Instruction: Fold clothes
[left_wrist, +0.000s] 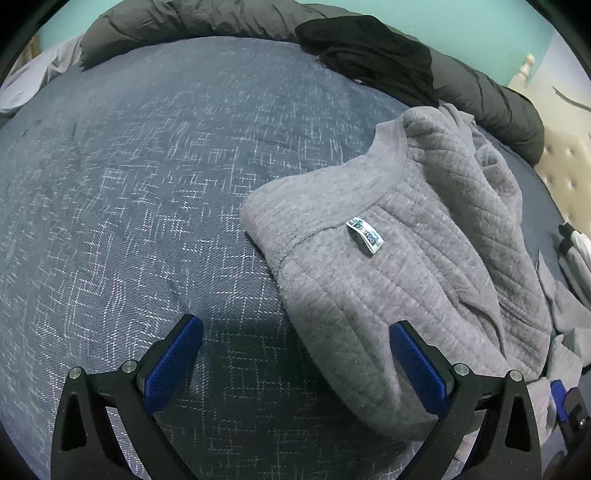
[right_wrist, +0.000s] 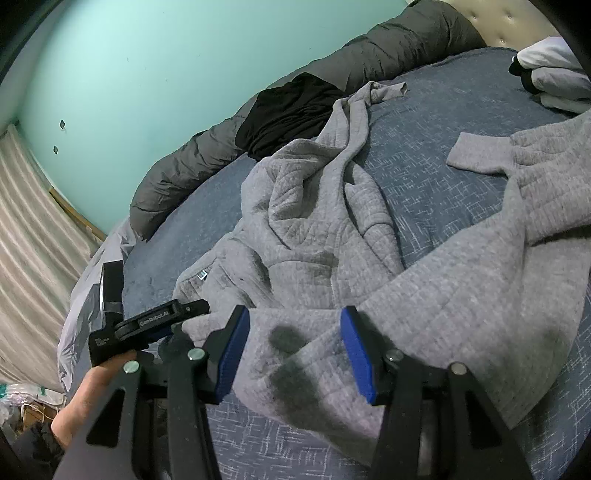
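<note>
Bedcover (left_wrist: 129, 221) in blue weave carries the grey quilted sweatshirt (left_wrist: 406, 266), rumpled: thick, soft, floppy, probably best taken at the shoulder seams. The left gripper (left_wrist: 295, 369) hangs wide and empty; the right gripper (right_wrist: 295, 354) straddles the hem, grip unclear.

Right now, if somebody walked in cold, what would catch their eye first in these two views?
Probably the grey quilted sweater, sprawled across the blue patterned bedspread, its small white neck tag facing up. Next, the right claw with blue pads, standing open astride a fold of that grey fabric. Behind them, a black garment lies on a dark grey duvet against the mint-green wall.
</note>
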